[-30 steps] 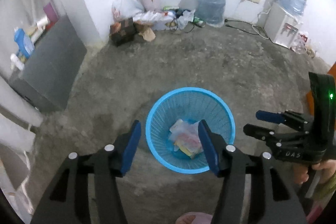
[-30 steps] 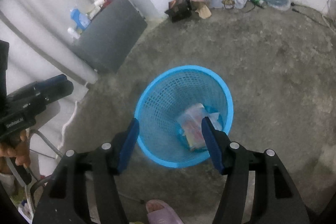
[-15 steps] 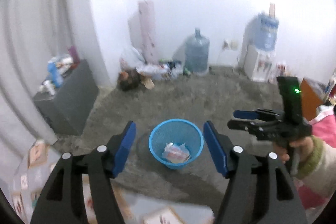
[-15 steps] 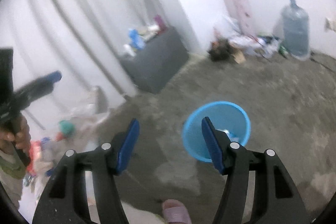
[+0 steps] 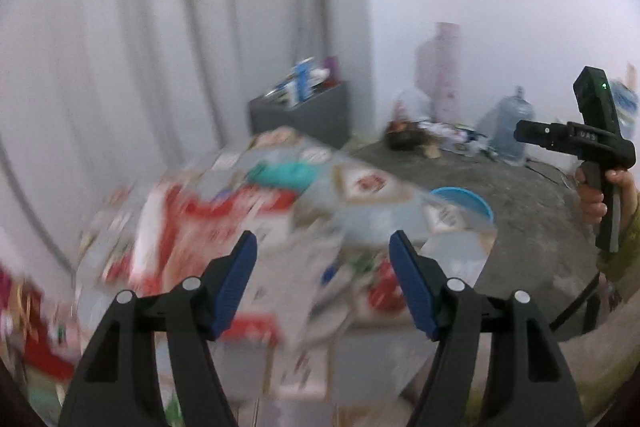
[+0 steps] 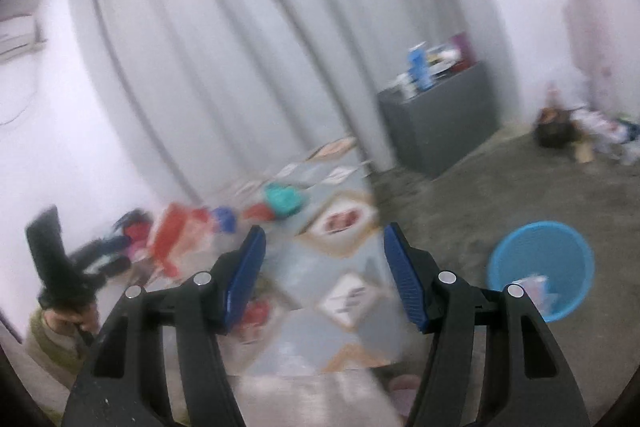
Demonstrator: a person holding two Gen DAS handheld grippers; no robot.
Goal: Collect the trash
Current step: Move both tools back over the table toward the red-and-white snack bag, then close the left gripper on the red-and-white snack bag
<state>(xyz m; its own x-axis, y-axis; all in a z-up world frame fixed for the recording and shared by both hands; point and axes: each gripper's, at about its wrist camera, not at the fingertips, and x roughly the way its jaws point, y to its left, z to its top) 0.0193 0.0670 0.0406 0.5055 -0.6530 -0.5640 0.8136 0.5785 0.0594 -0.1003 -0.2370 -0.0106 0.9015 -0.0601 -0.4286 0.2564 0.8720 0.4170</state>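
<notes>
Both views are blurred by motion. My left gripper (image 5: 324,255) is open with nothing between its blue pads, above a table with a patterned cloth (image 5: 372,187). Red packaging (image 5: 208,223) and a teal thing (image 5: 288,173) lie on the cloth. The blue basket (image 5: 464,197) peeks out behind the table's far edge. My right gripper (image 6: 324,247) is also open and holds nothing, over the same cloth (image 6: 344,223). The basket (image 6: 540,267) stands on the floor to its right with wrappers (image 6: 532,287) inside. A hand holds the right gripper (image 5: 524,133) up at the far right of the left wrist view.
A grey cabinet (image 6: 440,115) with bottles on top stands by the pale curtain (image 6: 240,47). Clutter (image 5: 432,137) and a big water bottle (image 5: 512,131) line the far wall. The floor is bare concrete. A pink slipper (image 6: 400,387) shows below the right gripper.
Both grippers have risen and swung left, away from the basket and over the cluttered table. The left jaws stand a little wider than a second ago.
</notes>
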